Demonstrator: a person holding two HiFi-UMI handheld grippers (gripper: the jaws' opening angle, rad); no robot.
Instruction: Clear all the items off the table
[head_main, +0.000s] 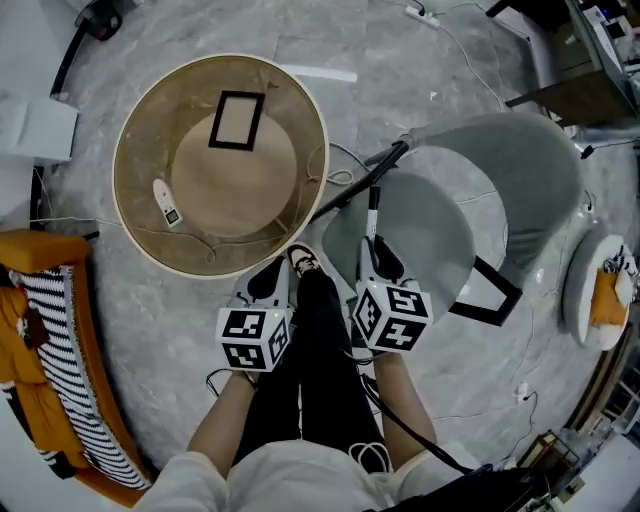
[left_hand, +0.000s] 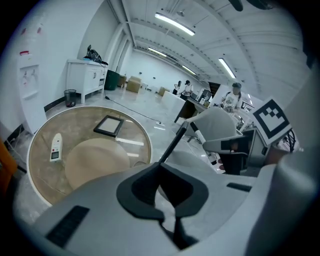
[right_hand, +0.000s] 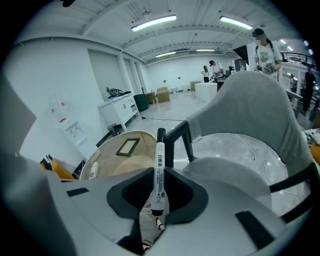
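One marker (right_hand: 160, 160) is off the table, pinched near its tail end by the right gripper (right_hand: 158, 197), whose fingers are closed narrowly on it, so it pokes out long over the grey chair (head_main: 430, 230)! The left gripper (left_hand: 162, 192) sits alongside, fingers pressed together on nothing, and the round table (head_main: 140, 120) beside them carries a black frame (head_main: 237, 120), a small white handset (head_main: 166, 203) and a round mat (head_main: 235, 180). The risk: with so short a bite on a smooth barrel, a quick swing could let it pivot, slip out and roll across the floor.
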